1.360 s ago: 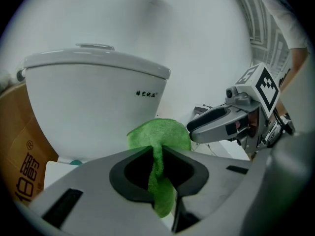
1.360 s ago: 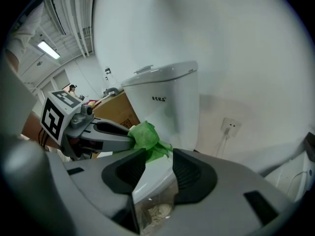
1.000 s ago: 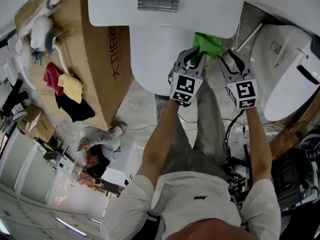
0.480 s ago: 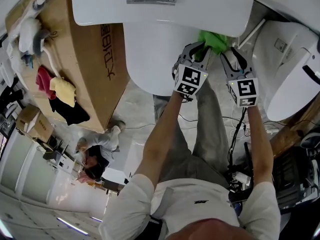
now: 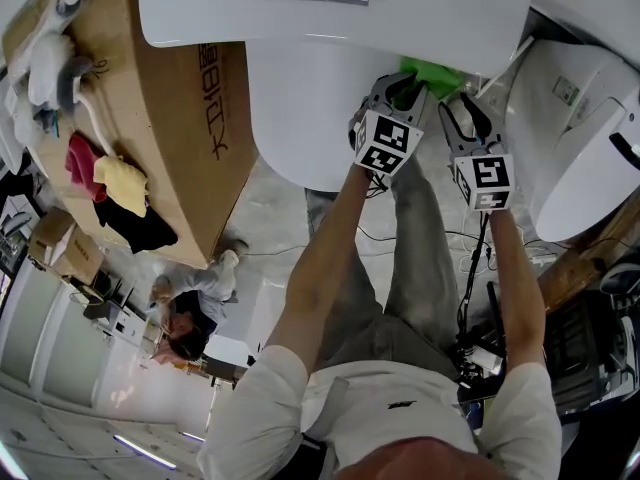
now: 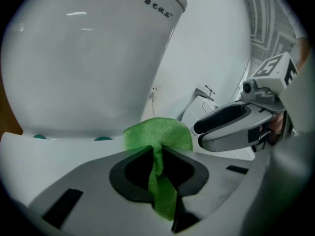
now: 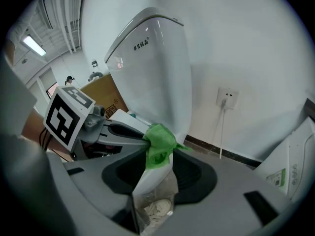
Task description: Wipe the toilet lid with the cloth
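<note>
A white toilet stands ahead with its lid [image 5: 310, 108] down and its tank [image 5: 330, 18] behind. A green cloth [image 5: 432, 73] is bunched at the lid's right rear edge, just under the tank. My left gripper [image 5: 400, 90] is shut on the cloth [image 6: 157, 134], which hangs down between its jaws [image 6: 156, 151]. My right gripper [image 5: 452, 103] sits close beside it on the right. Its jaws meet on the same cloth [image 7: 158, 141] at the tips [image 7: 158, 149]. Below them the toilet's white side and the floor show through.
A large cardboard box [image 5: 170, 118] stands left of the toilet, with coloured rags [image 5: 120, 183] and bottles on top. A second white toilet [image 5: 590, 148] is at the right. Cables [image 5: 470, 268] trail on the floor behind me. Another person [image 5: 195, 293] is at the lower left.
Both grippers have moved with the cloth toward the tank, and the left gripper has shifted slightly right. The cloth now sits right under the tank's edge.
</note>
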The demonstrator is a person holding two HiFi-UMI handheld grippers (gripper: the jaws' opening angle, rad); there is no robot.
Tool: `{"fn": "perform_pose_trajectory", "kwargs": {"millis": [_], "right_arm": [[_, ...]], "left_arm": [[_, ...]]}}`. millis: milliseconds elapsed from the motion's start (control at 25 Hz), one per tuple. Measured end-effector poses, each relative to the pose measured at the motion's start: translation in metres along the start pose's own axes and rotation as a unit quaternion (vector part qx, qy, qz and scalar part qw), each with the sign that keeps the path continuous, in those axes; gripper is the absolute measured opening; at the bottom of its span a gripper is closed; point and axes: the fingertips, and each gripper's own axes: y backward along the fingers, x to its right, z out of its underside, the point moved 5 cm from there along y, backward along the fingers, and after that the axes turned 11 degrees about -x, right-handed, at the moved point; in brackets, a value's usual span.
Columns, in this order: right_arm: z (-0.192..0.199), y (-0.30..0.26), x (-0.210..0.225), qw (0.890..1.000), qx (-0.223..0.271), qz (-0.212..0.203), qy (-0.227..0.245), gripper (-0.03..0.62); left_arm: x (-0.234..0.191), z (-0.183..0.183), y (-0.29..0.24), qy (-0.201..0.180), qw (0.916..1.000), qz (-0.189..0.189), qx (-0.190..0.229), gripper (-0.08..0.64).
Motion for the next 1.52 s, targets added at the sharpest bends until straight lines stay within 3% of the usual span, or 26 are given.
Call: {"fn": "perform_pose_trajectory", "kwargs": {"millis": [200, 680, 1520], "right_arm": [[-0.005, -0.006, -0.004, 1.000, 0.007, -0.002, -0.020, 0.181], [-0.021, -0.015, -0.022, 1.000, 0.004, -0.007, -0.013, 0.181], [-0.050, -0.037, -0.069, 1.000, 0.000, -0.008, 0.000, 0.182]], "left_arm": [[-0.011, 0.003, -0.001, 0.007, 1.0000, -0.003, -0.006, 0.075], [-0.026, 0.010, 0.007, 0.008, 0.9998, -0.003, -0.019, 0.075], [-0.095, 0.034, 0.054, 0.035, 0.9989, -0.025, -0.019, 0.075]]}}
